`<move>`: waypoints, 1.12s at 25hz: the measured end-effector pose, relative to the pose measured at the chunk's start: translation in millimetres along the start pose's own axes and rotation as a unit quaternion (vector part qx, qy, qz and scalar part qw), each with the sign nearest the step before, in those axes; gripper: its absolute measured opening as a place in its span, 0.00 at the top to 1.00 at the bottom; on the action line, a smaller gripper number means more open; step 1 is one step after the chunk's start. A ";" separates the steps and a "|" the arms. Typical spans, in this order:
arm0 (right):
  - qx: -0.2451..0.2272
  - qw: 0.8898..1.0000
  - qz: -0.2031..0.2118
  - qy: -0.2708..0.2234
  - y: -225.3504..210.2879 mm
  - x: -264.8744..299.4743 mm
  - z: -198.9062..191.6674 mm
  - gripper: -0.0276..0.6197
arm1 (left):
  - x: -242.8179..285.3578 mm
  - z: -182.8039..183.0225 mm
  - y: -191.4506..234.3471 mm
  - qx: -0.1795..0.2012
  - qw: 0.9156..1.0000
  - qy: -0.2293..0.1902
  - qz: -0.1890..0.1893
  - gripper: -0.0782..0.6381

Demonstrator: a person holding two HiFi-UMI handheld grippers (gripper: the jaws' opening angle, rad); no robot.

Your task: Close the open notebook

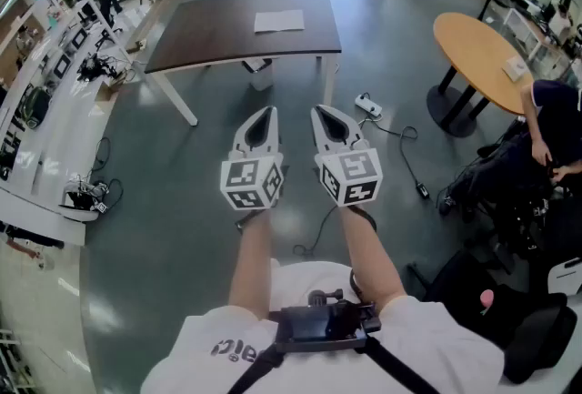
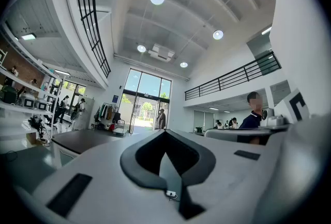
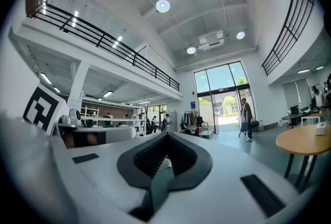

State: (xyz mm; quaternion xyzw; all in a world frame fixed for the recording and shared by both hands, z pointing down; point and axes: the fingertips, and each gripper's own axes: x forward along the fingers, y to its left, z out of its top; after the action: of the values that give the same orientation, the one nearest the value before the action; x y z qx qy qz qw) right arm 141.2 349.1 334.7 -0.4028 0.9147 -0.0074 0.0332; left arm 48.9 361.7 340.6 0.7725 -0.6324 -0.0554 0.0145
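Observation:
The notebook [image 1: 279, 20] lies open, white pages up, on the far side of a dark rectangular table [image 1: 209, 33] ahead of me. Both grippers are held out level over the floor, well short of the table. My left gripper [image 1: 270, 111] has its jaws together with nothing between them, and its tip [image 2: 164, 132] points toward the glass entrance. My right gripper [image 1: 319, 110] stands beside it, jaws likewise meeting at the tip [image 3: 166, 134] and empty. The notebook does not show in either gripper view; the dark table [image 2: 77, 140] appears low at the left of the left gripper view.
A round wooden table [image 1: 482, 55] stands at the right, with a seated person [image 1: 550, 124] beside it. A power strip with cable [image 1: 368, 106] lies on the floor near the dark table's right legs. White workbenches [image 1: 55, 83] with equipment run along the left.

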 end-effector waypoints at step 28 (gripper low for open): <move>0.032 0.999 -0.027 -0.019 -51.7 67.7 -2.6 0.95 | 107.6 -8.6 23.7 -0.011 0.998 0.018 -0.063 0.88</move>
State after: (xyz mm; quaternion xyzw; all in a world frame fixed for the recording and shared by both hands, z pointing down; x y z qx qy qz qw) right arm 133.5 264.3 335.7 -0.4262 0.9019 -0.0300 0.0630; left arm 47.6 251.2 344.0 0.8113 -0.5816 -0.0496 0.0311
